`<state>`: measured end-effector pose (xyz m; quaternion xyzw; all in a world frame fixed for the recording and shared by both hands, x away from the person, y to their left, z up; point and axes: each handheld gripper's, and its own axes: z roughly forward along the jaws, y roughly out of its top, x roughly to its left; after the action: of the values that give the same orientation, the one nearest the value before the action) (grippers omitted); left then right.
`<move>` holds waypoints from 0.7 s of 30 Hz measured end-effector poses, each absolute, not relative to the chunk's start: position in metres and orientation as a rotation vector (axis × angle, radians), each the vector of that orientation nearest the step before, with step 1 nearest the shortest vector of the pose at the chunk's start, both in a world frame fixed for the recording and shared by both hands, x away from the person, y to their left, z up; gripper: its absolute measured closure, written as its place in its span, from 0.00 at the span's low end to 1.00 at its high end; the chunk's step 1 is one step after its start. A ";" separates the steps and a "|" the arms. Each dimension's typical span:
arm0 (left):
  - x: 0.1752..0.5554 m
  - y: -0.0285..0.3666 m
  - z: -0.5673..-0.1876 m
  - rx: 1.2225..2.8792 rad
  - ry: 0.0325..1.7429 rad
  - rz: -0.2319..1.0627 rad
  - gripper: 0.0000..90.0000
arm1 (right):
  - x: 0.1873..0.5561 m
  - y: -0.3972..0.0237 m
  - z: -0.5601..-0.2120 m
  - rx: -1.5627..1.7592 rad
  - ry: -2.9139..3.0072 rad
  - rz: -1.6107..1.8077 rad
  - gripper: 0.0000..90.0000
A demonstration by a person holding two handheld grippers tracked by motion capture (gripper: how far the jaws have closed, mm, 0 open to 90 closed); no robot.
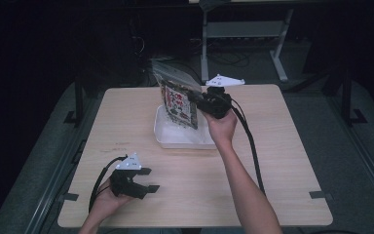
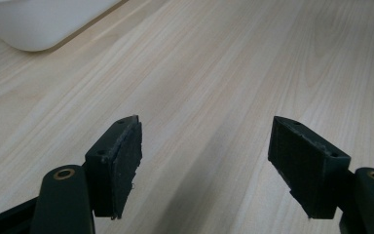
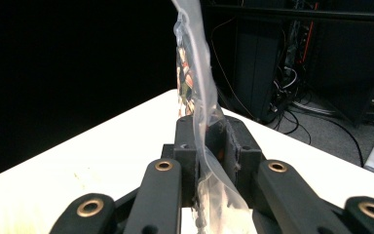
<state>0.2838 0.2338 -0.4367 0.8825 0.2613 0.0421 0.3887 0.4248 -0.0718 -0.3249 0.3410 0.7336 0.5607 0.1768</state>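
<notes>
Starting nearest the person, the left hand-held gripper [image 1: 143, 180] is found low over the pale wood-grain laminate tabletop [image 1: 272, 161], close to the near edge, with its jaws wide apart and nothing between them. In the left gripper view the ribbed black rubber pads [image 2: 126, 156] are seen facing each other across bare tabletop, and a rounded corner of the shallow white plastic rectangular tray [image 2: 39, 24] is visible beyond them, well apart from them.

Farther in, toward the middle of the tabletop, the tray [image 1: 175, 140] is seen lying flat, smooth and glossy, with rounded corners and a low wall. Above it, the clear crinkled plastic pouch with a red, white and black printed packet inside [image 1: 177, 100] is held upright and slightly tilted, its lower edge at or just above the tray's floor; contact cannot be told.

The right hand-held gripper [image 1: 202, 103] is clamped on the pouch's side edge. In the right gripper view the thin film [image 3: 207, 141] is seen pinched flat between the closed jaws, limp and creased below them, rising in a wavy sheet above.

Judged from this position, the pouch has been grasped and is either being lifted out of the tray or lowered into it; which one cannot be told. Release remains to be done, and the left hand-held gripper is not yet engaged.
</notes>
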 end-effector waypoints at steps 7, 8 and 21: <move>0.284 0.234 -0.436 2.242 0.663 0.107 0.30 | 0.424 -0.068 -0.331 0.960 2.085 1.580 0.86; 0.284 0.234 -0.436 2.241 0.662 0.107 0.30 | 0.424 -0.067 -0.332 0.961 2.087 1.577 0.86; 0.285 0.234 -0.436 2.234 0.662 0.102 0.30 | 0.423 -0.065 -0.341 0.996 2.098 1.547 0.86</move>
<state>0.2846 0.2339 -0.4355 0.8806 0.2608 0.0403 0.3936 0.4233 -0.0649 -0.3409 0.3514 0.7403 0.5458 0.1747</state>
